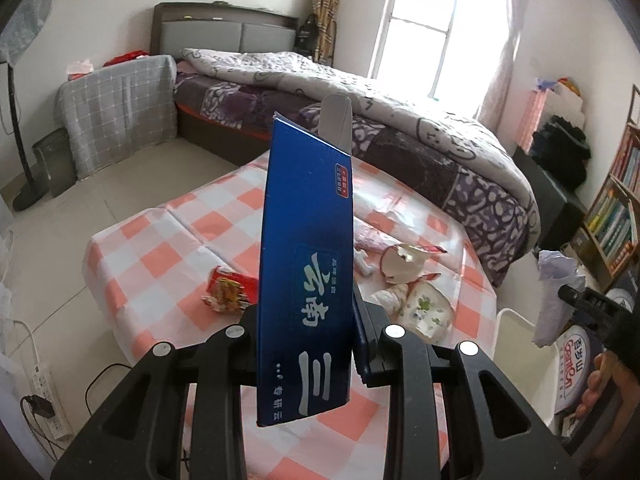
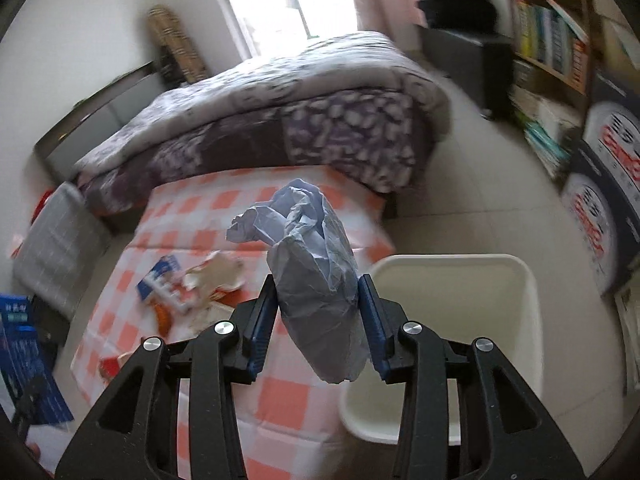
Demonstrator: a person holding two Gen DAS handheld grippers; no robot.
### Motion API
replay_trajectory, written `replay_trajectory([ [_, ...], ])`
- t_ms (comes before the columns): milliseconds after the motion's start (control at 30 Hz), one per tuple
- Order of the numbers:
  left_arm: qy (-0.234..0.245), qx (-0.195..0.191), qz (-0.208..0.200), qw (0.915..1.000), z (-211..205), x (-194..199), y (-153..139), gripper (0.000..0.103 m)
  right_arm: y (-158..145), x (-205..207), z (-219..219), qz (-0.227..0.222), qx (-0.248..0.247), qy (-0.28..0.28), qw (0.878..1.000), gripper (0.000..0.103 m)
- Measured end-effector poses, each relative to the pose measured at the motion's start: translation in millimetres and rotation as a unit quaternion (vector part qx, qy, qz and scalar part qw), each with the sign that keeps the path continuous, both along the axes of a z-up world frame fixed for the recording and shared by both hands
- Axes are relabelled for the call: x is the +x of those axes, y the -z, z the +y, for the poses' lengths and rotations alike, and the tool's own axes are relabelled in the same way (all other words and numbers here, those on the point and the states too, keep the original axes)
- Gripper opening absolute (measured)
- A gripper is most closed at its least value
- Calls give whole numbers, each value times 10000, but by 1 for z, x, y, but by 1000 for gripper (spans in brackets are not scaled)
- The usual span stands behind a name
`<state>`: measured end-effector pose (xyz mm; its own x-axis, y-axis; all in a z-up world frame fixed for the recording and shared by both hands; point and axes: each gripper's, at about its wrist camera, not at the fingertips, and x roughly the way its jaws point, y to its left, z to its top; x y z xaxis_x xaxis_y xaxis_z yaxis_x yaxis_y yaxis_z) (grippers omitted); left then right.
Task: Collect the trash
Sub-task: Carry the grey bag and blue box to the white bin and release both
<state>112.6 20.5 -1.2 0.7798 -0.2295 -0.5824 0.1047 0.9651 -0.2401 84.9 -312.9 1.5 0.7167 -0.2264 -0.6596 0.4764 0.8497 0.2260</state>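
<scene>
- Left wrist view: my left gripper [image 1: 306,344] was clamped on a blue box [image 1: 306,264], which stood upright between the pads, its top flap open.
- Past it, the checked table [image 1: 160,248] carried loose trash: a red packet [image 1: 228,288], torn white wrappers [image 1: 404,264] and a floral one [image 1: 428,312].
- The white bin [image 1: 520,324] showed only at its rim, right of the table; I could not see inside it.
- Right wrist view: my right gripper [image 2: 319,320] had crumpled pale paper [image 2: 316,280] between its pads; both pads touched it.
- The bin [image 2: 452,320] stood just right of the table [image 2: 288,396], open; what I saw inside was bare.
- More wrappers [image 2: 208,280] lay on the cloth.
</scene>
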Motion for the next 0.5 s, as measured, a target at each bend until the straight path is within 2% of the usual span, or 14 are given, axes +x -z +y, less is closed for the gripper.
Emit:
replay_trajectory([
  [200,298,70,-27,9995,-31,-2,2,30,2,-13,-29,34,88,430,9990,49],
  [267,426,81,-33,9991,-43,-2,2,30,-2,-20,-39,-73,78,612,9981,57],
  [333,531,78,-31,9986,-53,-3,3,30,-7,-28,-47,-195,76,740,9970,73],
  [433,768,71,17,9970,-76,-5,6,30,-15,-36,-60,-390,19,951,9947,81],
  [500,920,58,63,9957,-90,-7,8,30,-19,-42,-68,-473,-17,1052,9933,82],
])
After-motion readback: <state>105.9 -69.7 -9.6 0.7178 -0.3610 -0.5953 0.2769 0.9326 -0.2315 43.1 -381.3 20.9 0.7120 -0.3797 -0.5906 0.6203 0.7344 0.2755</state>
